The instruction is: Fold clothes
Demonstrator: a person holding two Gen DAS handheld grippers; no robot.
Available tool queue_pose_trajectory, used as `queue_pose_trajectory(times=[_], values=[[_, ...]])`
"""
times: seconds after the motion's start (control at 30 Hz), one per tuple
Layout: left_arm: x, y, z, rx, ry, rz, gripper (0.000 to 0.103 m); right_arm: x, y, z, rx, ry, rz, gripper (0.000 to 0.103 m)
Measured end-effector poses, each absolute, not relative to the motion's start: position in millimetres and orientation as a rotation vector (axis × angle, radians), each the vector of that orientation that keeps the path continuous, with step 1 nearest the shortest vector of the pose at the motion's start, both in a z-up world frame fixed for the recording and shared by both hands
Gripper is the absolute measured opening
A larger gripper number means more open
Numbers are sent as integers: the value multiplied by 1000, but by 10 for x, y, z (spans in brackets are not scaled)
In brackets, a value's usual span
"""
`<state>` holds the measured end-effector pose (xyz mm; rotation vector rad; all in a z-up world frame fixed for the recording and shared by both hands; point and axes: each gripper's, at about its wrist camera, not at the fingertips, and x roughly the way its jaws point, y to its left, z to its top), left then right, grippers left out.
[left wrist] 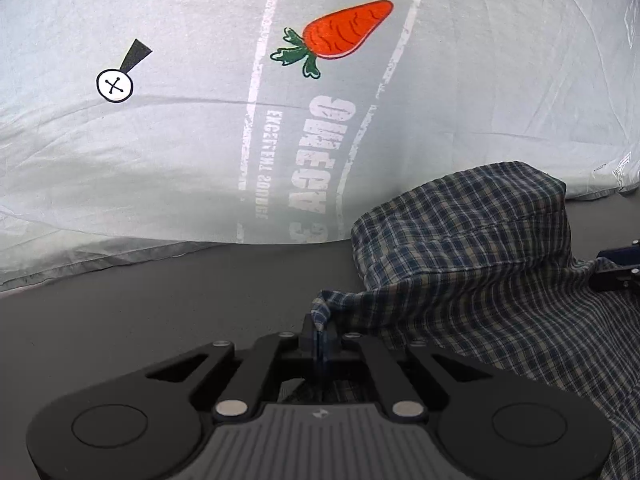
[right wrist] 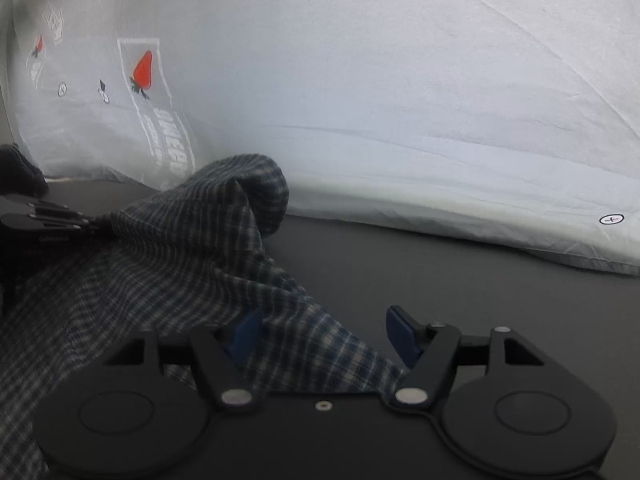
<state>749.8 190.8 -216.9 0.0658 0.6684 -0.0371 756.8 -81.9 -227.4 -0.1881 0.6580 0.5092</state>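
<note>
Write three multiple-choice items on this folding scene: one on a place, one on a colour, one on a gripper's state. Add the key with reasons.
1. Where does the plaid cloth lie?
A. On the dark surface, in front of the pale sheet
B. Hanging on a rack
C. Inside a basket

2. What colour is the carrot printed on the sheet?
A. Blue
B. Orange
C. Yellow

3. How does the left gripper stand?
A. Wide open, nothing between
B. Out of view
C. Shut on the cloth's edge

Key: 1 A, it is bunched on the dark surface near the sheet's hem; 2 B, orange body with green leaves; 3 C, its fingers meet with fabric pinched between.
</note>
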Motion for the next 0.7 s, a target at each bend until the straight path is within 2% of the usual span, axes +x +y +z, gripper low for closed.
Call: queue_pose_trajectory(times=[0.03, 0.07, 0.17, 0.3, 0.43, 0.47, 0.5, 0.53, 0.57, 0.6, 0.63, 0.7], values=[[7486, 1865, -2185, 102, 658, -30, 2, 7552, -809, -2288, -215, 635, 496, 3], [7467, 1824, -2173, 125, 645, -21, 2, 7530, -766, -2293, -248, 606, 478, 0], [7452, 1738, -2100, 147, 625, 1, 2, 7343, -602, -2234, -389, 467, 368, 0], [7549, 1684, -1941, 99, 589, 49, 2, 7490, -628, -2099, -332, 395, 228, 0], [7709, 1790, -1986, 127, 620, 64, 2, 7840, -683, -2122, -327, 446, 184, 0], [7755, 1778, -2052, 142, 650, 75, 4, 7933, -689, -2181, -318, 496, 181, 0], [7764, 1769, -2101, 153, 658, 93, 11, 7995, -701, -2237, -315, 526, 153, 0], [7751, 1773, -2139, 161, 656, 91, 15, 8010, -739, -2247, -310, 534, 134, 4], [7735, 1786, -2138, 165, 660, 92, 28, 8014, -781, -2247, -304, 539, 118, 6], [7719, 1800, -2134, 170, 665, 93, 41, 7974, -865, -2180, -262, 532, 103, 26], [7652, 1822, -2059, 152, 651, 80, 45, 7893, -963, -2072, -204, 512, 86, 59], [7510, 1867, -1897, 113, 621, 52, 57, 7601, -1159, -1833, -92, 438, 74, 77]])
